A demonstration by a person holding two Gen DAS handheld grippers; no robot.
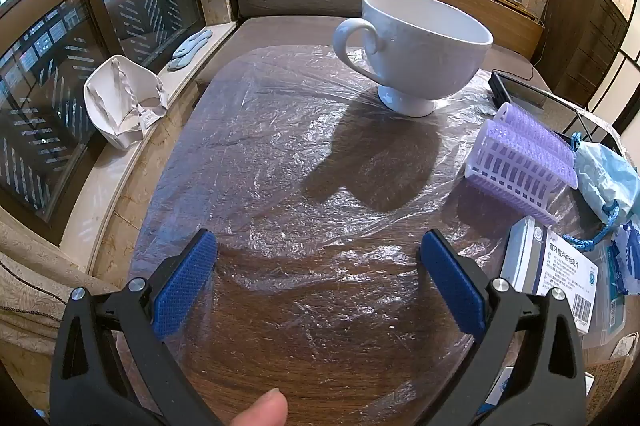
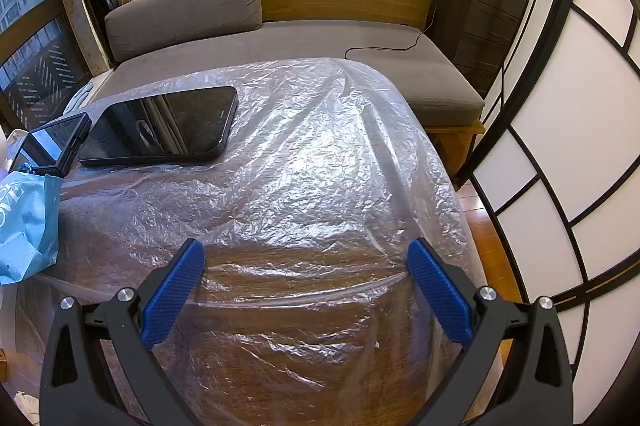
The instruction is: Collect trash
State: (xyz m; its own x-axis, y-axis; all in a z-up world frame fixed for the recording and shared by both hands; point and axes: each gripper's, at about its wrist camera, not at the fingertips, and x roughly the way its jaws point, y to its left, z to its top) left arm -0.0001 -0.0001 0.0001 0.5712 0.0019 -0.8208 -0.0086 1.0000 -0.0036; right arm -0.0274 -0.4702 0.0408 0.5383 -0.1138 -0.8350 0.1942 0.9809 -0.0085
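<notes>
While both the left gripper (image 1: 318, 280) and right gripper (image 2: 306, 290) hover with blue pads spread wide and empty, nothing looks collected yet. The likeliest trash — a crumpled pale-blue paper bag (image 1: 610, 177) — lies right of the white footed porcelain cup (image 1: 416, 45), beyond the lilac hair rollers (image 1: 528, 153), on the plastic-wrapped wooden table (image 1: 280, 161).

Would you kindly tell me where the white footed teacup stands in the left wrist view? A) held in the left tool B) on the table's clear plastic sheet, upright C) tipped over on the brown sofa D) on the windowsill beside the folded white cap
B: the white footed teacup stands upright on the clear plastic sheet covering the wooden table, well beyond the open left tool, which holds nothing.
</notes>
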